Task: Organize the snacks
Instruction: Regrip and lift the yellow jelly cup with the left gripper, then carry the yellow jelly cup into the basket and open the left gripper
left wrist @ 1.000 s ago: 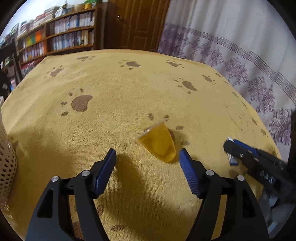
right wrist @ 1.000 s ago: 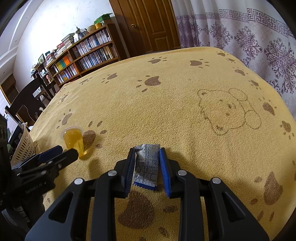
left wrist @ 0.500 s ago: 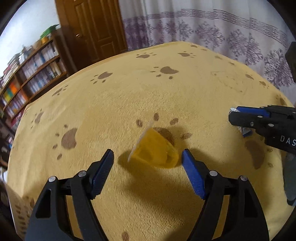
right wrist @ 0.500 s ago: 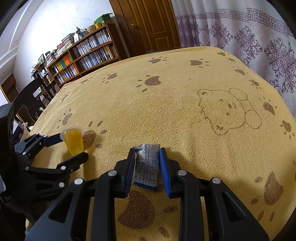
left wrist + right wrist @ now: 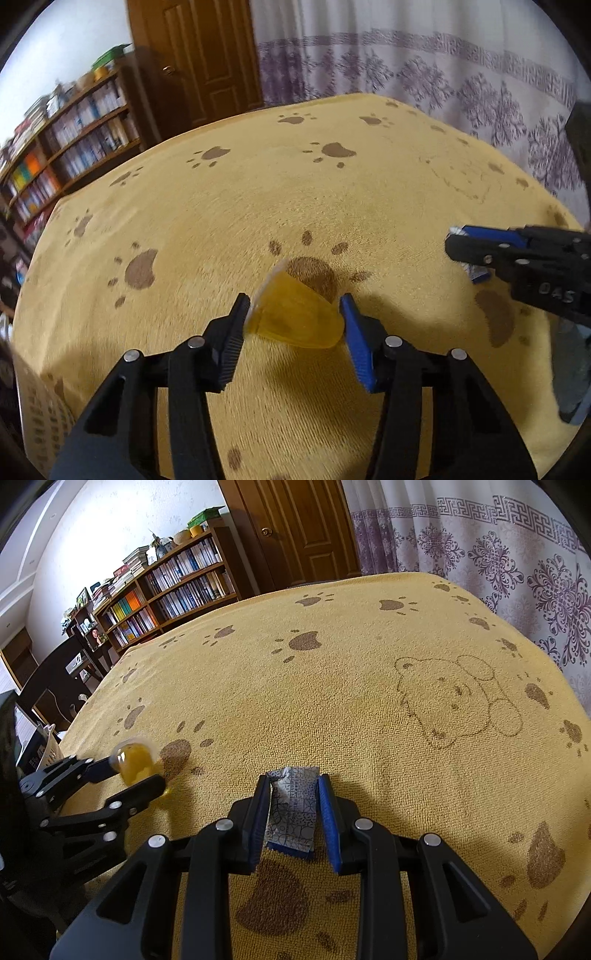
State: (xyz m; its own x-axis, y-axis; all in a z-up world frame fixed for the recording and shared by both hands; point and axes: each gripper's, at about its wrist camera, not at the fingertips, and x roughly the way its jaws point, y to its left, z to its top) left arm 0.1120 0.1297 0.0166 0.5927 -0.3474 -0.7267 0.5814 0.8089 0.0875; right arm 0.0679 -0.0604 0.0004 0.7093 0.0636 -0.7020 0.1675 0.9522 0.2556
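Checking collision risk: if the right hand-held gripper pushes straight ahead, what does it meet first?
Likely nothing: the right hand-held gripper grips the snack packet, and ahead lies only bare yellow blanket. The jelly cup sits off to its left.

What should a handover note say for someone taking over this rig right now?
Left gripper: fingers against both sides of the jelly cup, which is tilted on the blanket; it looks gripped, not clearly lifted.
Right gripper: shut on the wrapped snack, low over the blanket.
Basket: white, at the blanket's left edge, just beyond the left gripper. Its contents are not visible.
Done: both snacks are in the grippers.
Left: carry each one, probably to the basket, and release. Watch the tilted cup; it may slip.
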